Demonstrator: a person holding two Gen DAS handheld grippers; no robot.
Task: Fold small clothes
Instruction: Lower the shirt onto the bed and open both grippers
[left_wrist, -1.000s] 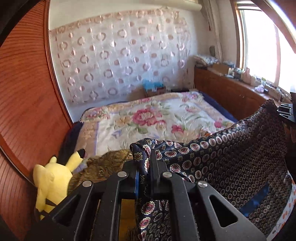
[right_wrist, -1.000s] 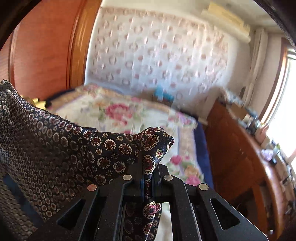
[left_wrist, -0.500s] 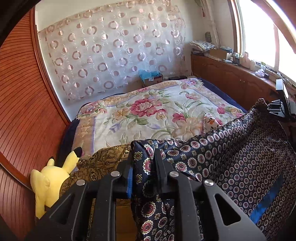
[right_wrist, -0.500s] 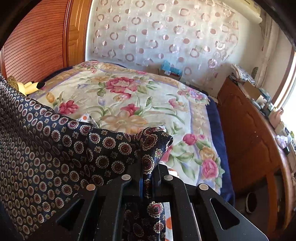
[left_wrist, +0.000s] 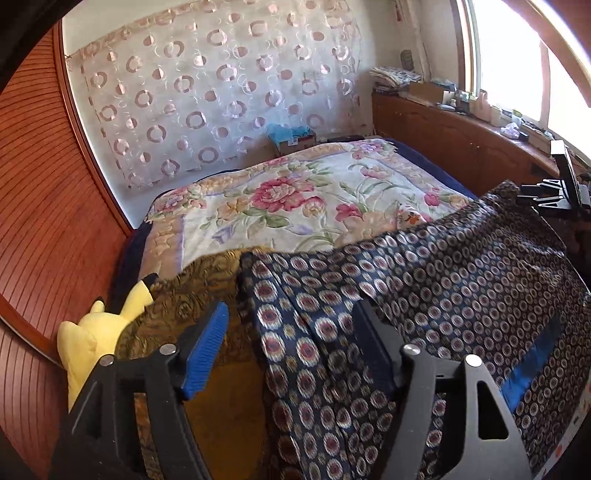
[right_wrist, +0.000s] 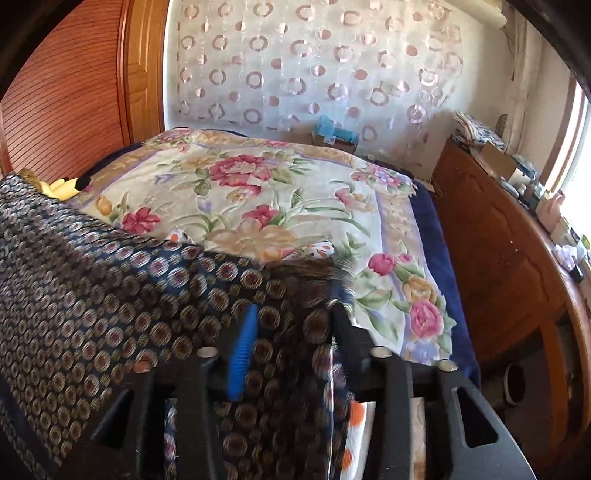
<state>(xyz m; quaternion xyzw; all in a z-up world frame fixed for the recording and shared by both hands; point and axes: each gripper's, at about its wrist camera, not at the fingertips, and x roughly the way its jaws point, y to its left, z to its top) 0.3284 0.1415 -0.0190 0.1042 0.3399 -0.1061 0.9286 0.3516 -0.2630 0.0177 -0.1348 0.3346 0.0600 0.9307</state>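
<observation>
Both tools stand wide: the left tool (left_wrist: 291, 350) and right tool (right_wrist: 291, 339) have the navy medallion-print silky garment (left_wrist: 443, 280) draped loose between their fingers, sagging over the floral quilted bed (right_wrist: 266, 192). Best let it settle flat before regripping corners. A small open cardboard box (left_wrist: 293, 138) holds something blue.

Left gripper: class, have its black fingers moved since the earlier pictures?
Yes. The left gripper has opened: its fingers, earlier clamped on the navy circle-patterned cloth, now stand apart, while the yellow plush toy stays put.
</observation>
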